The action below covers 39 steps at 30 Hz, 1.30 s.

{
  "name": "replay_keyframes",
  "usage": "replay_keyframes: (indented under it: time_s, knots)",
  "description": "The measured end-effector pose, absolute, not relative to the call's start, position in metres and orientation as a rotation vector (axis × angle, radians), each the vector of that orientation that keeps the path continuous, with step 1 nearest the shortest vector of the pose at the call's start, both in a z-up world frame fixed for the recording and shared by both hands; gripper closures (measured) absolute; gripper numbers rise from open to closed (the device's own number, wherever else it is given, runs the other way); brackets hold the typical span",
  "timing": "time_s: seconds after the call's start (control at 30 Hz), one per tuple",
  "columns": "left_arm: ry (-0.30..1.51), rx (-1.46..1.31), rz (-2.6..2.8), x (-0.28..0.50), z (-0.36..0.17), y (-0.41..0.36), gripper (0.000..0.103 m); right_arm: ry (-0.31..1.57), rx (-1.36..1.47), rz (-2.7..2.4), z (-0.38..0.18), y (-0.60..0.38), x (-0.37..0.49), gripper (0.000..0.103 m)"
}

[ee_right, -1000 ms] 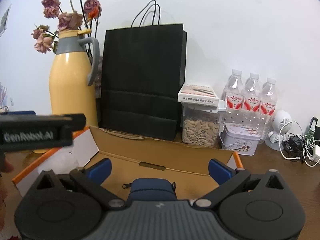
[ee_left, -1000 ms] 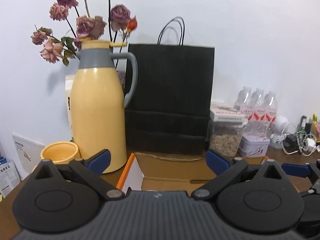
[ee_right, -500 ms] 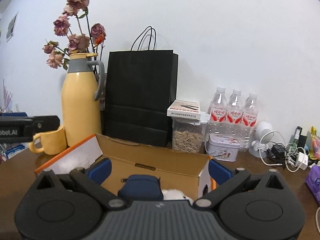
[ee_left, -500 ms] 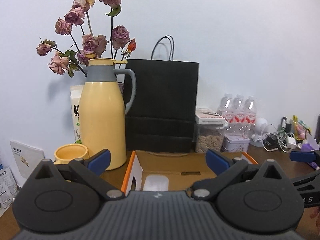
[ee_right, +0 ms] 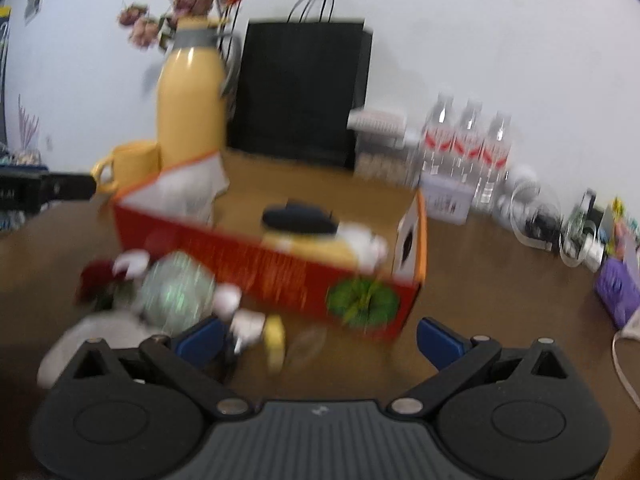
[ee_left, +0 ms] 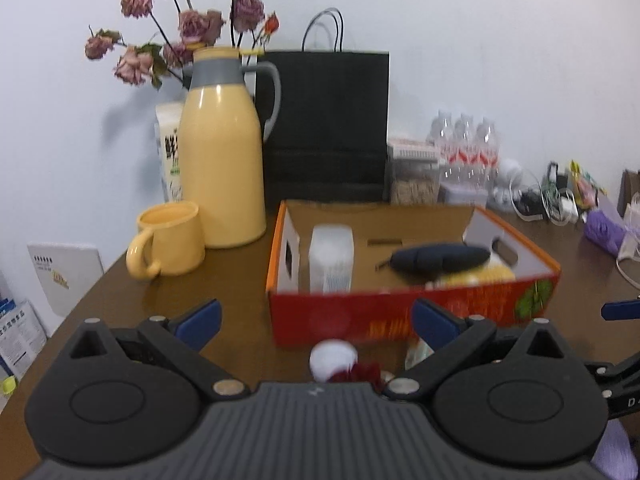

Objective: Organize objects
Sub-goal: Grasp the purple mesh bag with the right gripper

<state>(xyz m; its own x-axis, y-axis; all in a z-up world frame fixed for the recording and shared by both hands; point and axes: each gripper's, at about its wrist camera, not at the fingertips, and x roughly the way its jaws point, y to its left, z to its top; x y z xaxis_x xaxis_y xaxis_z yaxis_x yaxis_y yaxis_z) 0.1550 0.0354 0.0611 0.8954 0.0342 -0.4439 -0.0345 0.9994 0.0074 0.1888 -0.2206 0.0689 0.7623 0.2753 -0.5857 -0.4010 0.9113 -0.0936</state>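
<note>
Left gripper (ee_left: 316,320) fingers spread wide, empty; red box (ee_left: 412,312) just ahead. Right gripper (ee_right: 318,340) likewise wide, empty; blurred toys (ee_right: 176,292) at its left finger.

Home or office desk, thermos (ee_left: 222,160), mug (ee_left: 170,240), dried roses (ee_left: 188,28), charger cables (ee_left: 540,200)

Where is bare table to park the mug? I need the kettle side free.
Bare wood lies between the yellow mug and the red box, and right of the box toward the purple pack. Crowded: the back wall by the water bottles and the box's front.
</note>
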Motion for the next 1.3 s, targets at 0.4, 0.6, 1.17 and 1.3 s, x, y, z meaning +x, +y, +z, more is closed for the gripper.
replay_keyframes:
  time_s: [0.4, 0.6, 1.17, 1.3]
  knots:
    - [0.606, -0.029, 0.009, 0.118, 0.033, 0.035, 0.0, 0.769, -0.127, 0.345, 0.045, -0.228, 0.146, 0.0]
    - [0.63, -0.068, 0.024, 0.113, 0.025, 0.042, 0.0, 0.832, -0.121, 0.324, 0.028, -0.225, 0.151, 0.0]
    - [0.626, -0.098, 0.081, 0.098, 0.022, 0.042, 0.0, 0.711, -0.158, 0.404, 0.035, -0.208, 0.161, 0.069]
    - [0.622, -0.095, 0.092, 0.094, 0.023, 0.037, 0.0, 0.674, -0.133, 0.455, 0.043, -0.209, 0.159, 0.086]
